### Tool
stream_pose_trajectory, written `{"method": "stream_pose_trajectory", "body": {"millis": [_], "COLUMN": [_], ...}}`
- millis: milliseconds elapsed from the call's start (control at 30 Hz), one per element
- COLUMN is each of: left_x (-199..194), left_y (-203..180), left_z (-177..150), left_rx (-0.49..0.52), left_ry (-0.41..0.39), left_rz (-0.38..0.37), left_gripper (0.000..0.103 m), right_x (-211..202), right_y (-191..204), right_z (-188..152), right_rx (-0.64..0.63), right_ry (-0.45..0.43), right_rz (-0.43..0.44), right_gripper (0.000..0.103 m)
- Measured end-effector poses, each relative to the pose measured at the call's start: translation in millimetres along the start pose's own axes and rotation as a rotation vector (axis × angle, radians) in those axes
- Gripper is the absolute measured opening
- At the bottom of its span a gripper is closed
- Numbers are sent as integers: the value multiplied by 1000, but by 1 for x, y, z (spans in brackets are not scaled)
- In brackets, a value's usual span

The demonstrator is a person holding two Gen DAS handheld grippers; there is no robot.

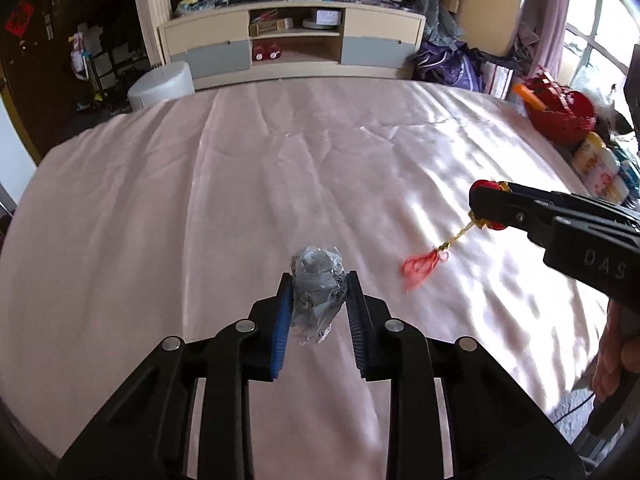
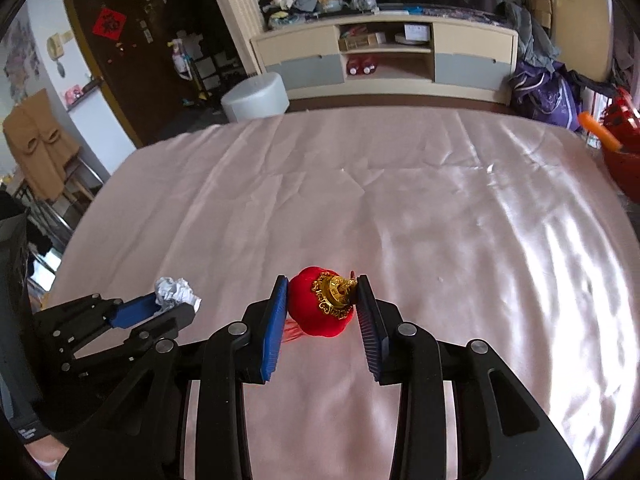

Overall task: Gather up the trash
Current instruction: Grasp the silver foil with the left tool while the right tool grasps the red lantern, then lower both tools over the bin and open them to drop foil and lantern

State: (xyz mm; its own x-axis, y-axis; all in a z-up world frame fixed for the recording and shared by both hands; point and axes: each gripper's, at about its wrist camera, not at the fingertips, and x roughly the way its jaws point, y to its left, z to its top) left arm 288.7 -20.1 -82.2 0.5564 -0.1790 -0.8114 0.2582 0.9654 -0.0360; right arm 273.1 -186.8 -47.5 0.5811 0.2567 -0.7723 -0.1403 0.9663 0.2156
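While lifted off the pink satin bedsheet [image 1: 160,200], near its front edge:
Left gripper [image 1: 318,304]: pinches crumpled silver foil wrapper [image 1: 318,280] for disposal.
Right gripper [image 2: 322,304]: clamps red velvet lantern ornament [image 2: 316,304], tassel dangling.

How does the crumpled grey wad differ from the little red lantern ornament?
The crumpled foil wad is dull grey and shapeless; the red lantern ornament is bright, round and velvety with a gold cap. The wad has nothing hanging from it; the ornament trails a gold cord and red tassel. The wad sits in the left hand-held gripper, the ornament in the right hand-held gripper. Both are small and held above the pink sheet.
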Motion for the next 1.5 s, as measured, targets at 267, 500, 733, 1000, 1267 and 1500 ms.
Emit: {"method": "stream_pose_trajectory", "body": {"millis": [267, 500, 733, 1000, 1267, 1500], "left_x": [-96, -151, -179, -168, -136, -110], "left_y": [-18, -34, -56, -73, -79, -81], "left_z": [-36, -87, -148, -205, -241, -254], "left_rx": [17, 13, 17, 11, -24, -15], "left_ry": [-75, -81, -69, -16, 24, 73], "left_rz": [-19, -59, -79, -103, -133, -135], "left_gripper": [25, 25, 25, 25, 25, 25], "right_x": [-85, -144, -175, -164, -131, -102], "right_y": [11, 24, 33, 28, 23, 25], "right_z": [-28, -73, -126, -183, -228, -245], "right_rx": [-25, -52, -69, -37, -18, 14], "right_ry": [-64, -98, -100, -40, 31, 78], "right_rz": [-10, -10, 8, 30, 41, 57], "right_gripper": [35, 35, 35, 35, 35, 35]}}
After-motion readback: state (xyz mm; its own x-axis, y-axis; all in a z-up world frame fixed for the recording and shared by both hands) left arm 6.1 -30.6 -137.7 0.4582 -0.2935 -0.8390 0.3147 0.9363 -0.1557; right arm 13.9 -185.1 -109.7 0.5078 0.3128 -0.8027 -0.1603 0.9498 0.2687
